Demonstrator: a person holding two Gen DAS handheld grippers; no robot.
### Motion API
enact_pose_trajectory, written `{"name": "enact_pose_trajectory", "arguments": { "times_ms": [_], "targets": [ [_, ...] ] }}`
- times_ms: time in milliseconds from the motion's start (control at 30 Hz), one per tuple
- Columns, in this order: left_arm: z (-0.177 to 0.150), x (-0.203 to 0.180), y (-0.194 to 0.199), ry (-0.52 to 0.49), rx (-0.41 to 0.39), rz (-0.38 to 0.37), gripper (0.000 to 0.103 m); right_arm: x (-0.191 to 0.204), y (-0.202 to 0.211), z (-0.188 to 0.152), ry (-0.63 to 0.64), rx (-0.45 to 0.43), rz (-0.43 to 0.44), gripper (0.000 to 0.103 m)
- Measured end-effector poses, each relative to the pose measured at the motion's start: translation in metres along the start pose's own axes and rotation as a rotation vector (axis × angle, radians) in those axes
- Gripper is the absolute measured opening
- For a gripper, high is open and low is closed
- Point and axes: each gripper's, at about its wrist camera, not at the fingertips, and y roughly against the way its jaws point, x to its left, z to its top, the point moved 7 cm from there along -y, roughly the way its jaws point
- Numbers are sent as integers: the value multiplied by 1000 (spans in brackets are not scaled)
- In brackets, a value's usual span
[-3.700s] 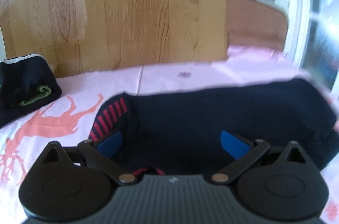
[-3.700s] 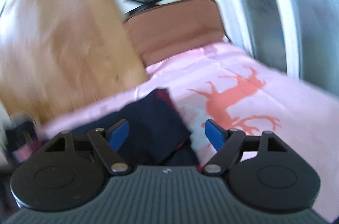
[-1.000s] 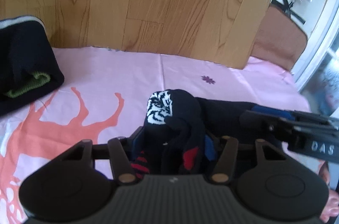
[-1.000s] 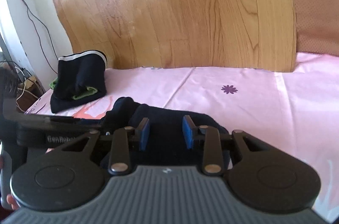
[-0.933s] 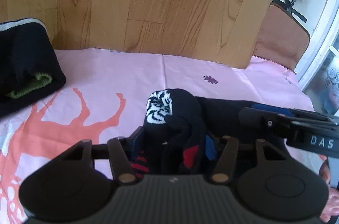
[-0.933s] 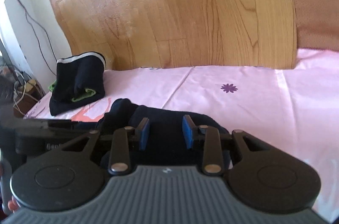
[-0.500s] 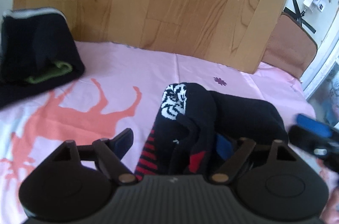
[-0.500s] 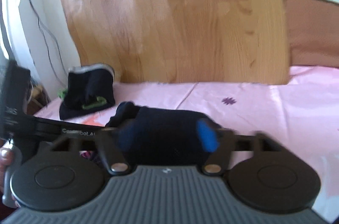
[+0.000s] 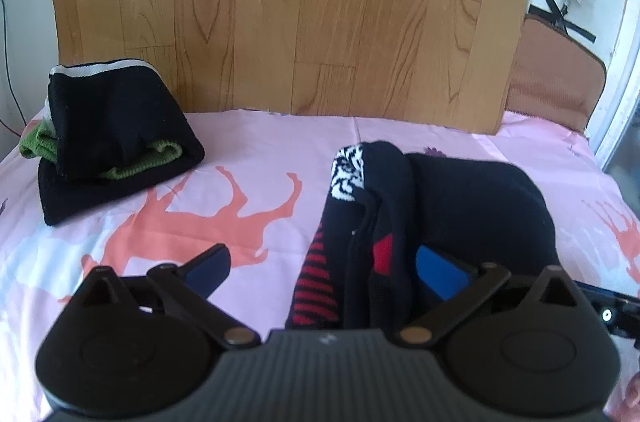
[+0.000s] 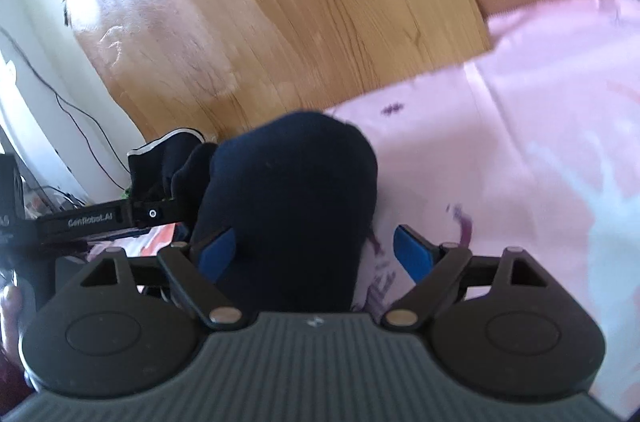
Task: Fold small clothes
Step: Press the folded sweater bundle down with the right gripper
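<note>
Both grippers' jaws just opened, releasing the folded sock (image 9: pixel 460 206) between them.

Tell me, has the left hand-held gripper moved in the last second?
Yes. The left hand-held gripper has backed away from the wooden board, jaws just opened, leaving the folded sock on the pink sheet.

Bright daylight, glare on the wood panel (image 10: pixel 248 22); right wrist view motion-blurred, fisheye edges bent.

A pink bedsheet with coral deer prints (image 9: pixel 260 158) carries folded dark socks (image 9: pixel 460 206) lower right and a stacked dark bundle (image 9: pixel 116 138) at left.
</note>
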Motion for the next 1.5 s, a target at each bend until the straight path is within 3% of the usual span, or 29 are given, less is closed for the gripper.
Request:
{"name": "enact_pose_trajectory", "arguments": {
  "times_ms": [300, 733, 833, 1100, 1267, 1500],
  "targets": [
    [-12, -1, -5, -19, 28, 1, 103, -2, -24, -6, -49, 51, 20, 97],
    [-23, -1, -14, -21, 51, -35, 103, -3, -23, -11, -12, 12, 29, 99],
    [-25, 4, -14, -4, 47, -73, 103, -7, -21, -10, -30, 7, 50, 99],
    [-25, 18, -6, 153, 53, -313, 103, -7, -19, -10, -50, 1, 65, 99],
    [-25, 4, -13, 87, 64, -271, 103, -4, -21, -10, -33, 6, 54, 101],
    [-31, 10, -29, 130, 113, -291, 103, 0, -30, -7, 1, 32, 38, 102]
  ]
}}
